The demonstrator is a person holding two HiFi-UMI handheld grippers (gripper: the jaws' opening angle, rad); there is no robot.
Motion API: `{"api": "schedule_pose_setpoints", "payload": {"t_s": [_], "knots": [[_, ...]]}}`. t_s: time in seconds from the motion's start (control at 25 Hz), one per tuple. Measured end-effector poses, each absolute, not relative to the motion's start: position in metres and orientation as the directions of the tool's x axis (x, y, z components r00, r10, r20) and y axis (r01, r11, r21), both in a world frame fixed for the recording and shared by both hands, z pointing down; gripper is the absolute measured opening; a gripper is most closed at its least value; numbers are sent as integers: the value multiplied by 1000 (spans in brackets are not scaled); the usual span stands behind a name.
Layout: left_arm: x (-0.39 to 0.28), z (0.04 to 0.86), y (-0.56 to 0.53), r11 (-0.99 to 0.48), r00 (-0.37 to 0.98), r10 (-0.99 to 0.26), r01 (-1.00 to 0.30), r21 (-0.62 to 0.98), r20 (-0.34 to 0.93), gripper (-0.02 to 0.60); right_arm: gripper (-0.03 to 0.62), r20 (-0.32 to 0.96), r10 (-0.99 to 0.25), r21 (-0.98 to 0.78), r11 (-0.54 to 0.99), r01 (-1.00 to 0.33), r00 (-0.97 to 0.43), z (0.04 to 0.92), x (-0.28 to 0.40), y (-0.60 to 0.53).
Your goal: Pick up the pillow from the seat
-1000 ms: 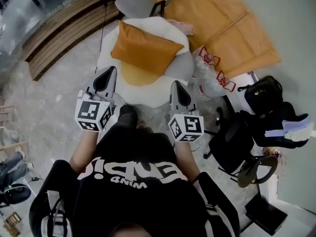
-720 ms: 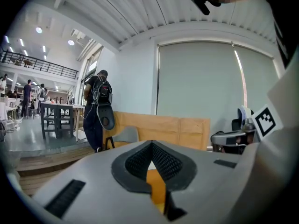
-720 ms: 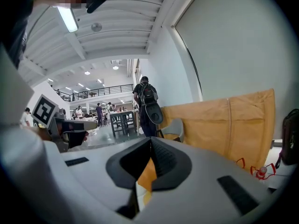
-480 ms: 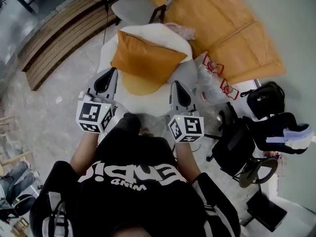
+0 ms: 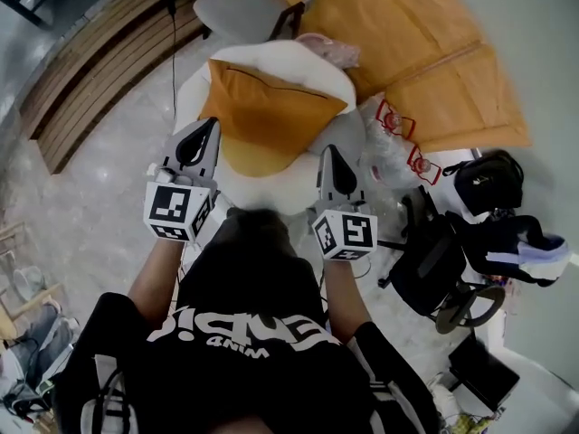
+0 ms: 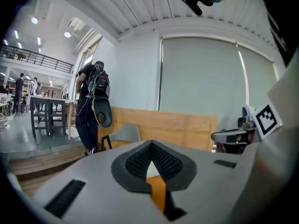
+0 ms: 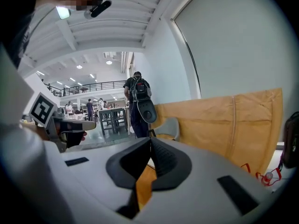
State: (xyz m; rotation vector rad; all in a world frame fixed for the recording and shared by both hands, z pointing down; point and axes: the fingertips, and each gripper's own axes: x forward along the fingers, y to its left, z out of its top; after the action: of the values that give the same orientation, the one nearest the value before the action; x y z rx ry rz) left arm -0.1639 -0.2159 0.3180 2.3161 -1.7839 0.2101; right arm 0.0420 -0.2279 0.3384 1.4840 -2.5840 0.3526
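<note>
An orange pillow (image 5: 268, 108) leans on the back of a white round seat (image 5: 244, 181) just ahead of me. My left gripper (image 5: 208, 125) hangs shut and empty over the seat's left edge, a little short of the pillow's lower left corner. My right gripper (image 5: 328, 151) is shut and empty too, near the pillow's lower right edge. In each gripper view the closed jaws fill the lower frame, and a strip of the orange pillow (image 6: 158, 191) (image 7: 144, 185) shows through the slot between them.
A grey chair (image 5: 242, 9) stands behind the seat. Large tan cardboard sheets (image 5: 425, 52) lean on the wall at right. Clear bags with red handles (image 5: 396, 143) lie beside the seat, and black bags on a chair (image 5: 461, 233) sit at right. A wooden step (image 5: 109, 70) runs at left. A person (image 6: 91, 106) stands beyond.
I have stepped closer to the seat, so the pillow and seat sit nearer both grippers. Both grippers stay shut and level.
</note>
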Motion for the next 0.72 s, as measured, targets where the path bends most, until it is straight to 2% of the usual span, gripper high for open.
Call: {"api": "schedule_pose_setpoints", "payload": {"t_s": [0.36,0.72], "knots": [[-168,346,-245,-200,216,-937,-976,86,275,9,21,252,-825,-156,482,-862,-506,362,45,-267],[-157,407,-256,-183,207,-918,-978,102,337,9,21,311,-809,-181,464,-867,-498,423,58,-283]]}}
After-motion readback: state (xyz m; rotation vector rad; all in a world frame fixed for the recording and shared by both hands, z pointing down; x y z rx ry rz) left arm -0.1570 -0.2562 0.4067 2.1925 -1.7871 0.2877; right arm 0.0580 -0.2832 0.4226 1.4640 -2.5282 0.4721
